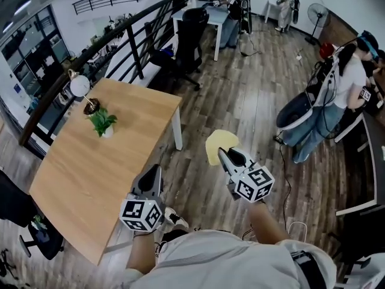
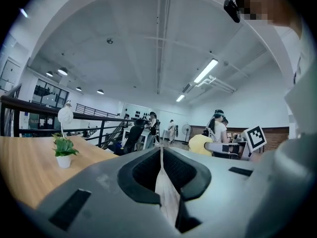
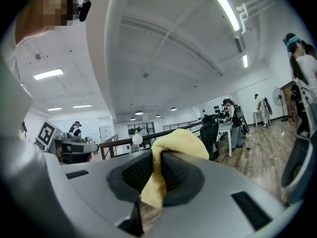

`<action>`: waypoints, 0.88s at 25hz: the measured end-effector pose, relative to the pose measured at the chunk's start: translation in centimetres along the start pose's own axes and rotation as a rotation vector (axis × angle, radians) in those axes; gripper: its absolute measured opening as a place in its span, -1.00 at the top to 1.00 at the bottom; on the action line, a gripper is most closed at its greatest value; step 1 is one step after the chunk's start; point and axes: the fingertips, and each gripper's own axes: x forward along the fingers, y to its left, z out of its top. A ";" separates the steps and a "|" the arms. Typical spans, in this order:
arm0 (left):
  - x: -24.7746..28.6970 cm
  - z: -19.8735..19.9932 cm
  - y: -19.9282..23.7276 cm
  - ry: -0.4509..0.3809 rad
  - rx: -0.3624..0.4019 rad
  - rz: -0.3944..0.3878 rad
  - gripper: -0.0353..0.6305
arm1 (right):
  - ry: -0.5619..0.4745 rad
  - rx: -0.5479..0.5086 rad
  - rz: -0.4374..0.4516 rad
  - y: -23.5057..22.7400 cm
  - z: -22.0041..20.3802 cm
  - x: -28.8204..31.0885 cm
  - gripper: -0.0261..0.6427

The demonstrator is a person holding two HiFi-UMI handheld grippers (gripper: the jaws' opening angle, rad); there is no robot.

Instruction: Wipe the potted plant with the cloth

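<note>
**Yellow cloth clamped in right gripper; potted plant untouched**

The clamp is confirmed only in the right gripper view: the cloth is pinched between the pads and bunched over the tips. In the head view only a yellow flap is seen. The left gripper is seen closed, with nothing between its jaws. The plant is stood upright near the far end of the wooden table, well apart from both grippers, which are held over the floor. A white globe lamp is placed just behind it. The plant is not made out in the right gripper view.
</note>
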 end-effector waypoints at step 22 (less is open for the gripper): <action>9.4 5.6 28.5 -0.020 -0.047 0.302 0.81 | 0.087 -0.029 0.288 1.8 2.0 35.4 0.64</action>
